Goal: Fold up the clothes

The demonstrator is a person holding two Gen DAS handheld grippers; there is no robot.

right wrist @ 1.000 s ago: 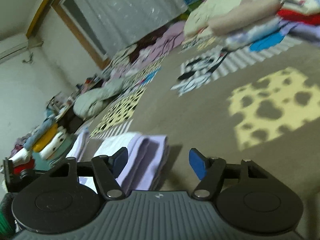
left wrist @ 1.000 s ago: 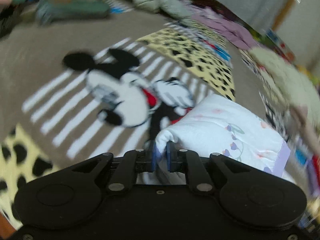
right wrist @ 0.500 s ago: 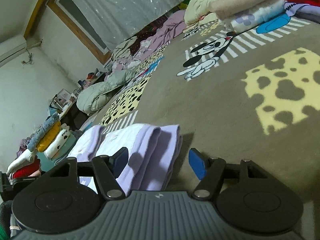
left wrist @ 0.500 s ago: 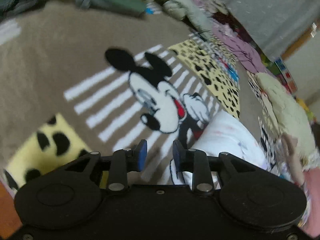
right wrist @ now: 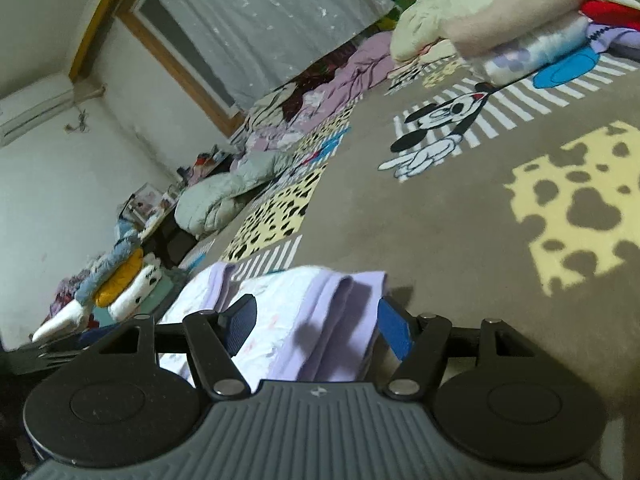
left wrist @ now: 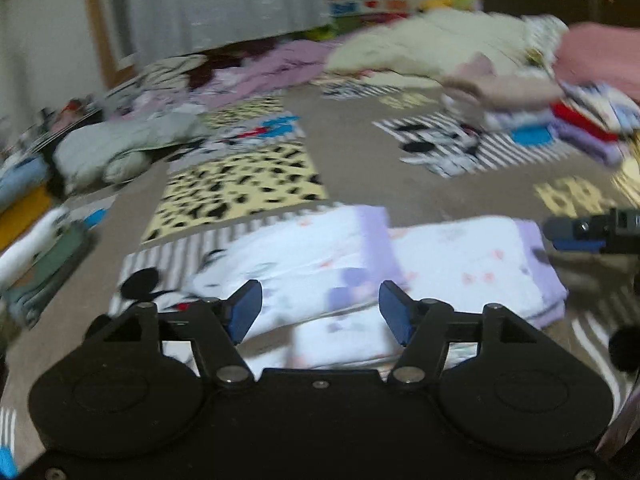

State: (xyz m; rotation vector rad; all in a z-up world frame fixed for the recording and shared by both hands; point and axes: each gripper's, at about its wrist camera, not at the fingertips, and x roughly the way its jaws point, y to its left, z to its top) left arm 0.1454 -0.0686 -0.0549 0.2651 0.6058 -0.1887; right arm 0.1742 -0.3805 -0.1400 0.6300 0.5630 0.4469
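Left claw: the left claw [left wrist: 320, 306] hangs above the folded garment [left wrist: 460, 268] with its blue pads spread wide apart and nothing between them.
Right claw: the right claw [right wrist: 316, 320] sits low over the lilac edge of the same garment [right wrist: 304, 320], fingers apart; the cloth lies under and between them but is not pinched. Its blue tip [left wrist: 576, 234] also shows at the right edge of the left wrist view.
Folded garment: white cloth with small pink and lilac prints and lilac trim, lying folded in layers on the carpet [right wrist: 460, 240], near the striped patch with the cartoon mouse [left wrist: 140, 286] that it partly covers.
Carpet: brown, with yellow spotted patches [left wrist: 240, 188] and a second striped mouse patch [right wrist: 440, 132] farther off.
Far edge of the carpet: a heap of cream and pink bedding and clothes [left wrist: 500, 60] at the far right, a grey-green quilt [right wrist: 224, 196] bundled at the left.
Left edge: a stack of folded clothes [right wrist: 120, 284] in white, yellow and blue.
Background: a grey curtain [right wrist: 260, 28] in a wooden frame.
Sharpness: the left wrist view is blurred.
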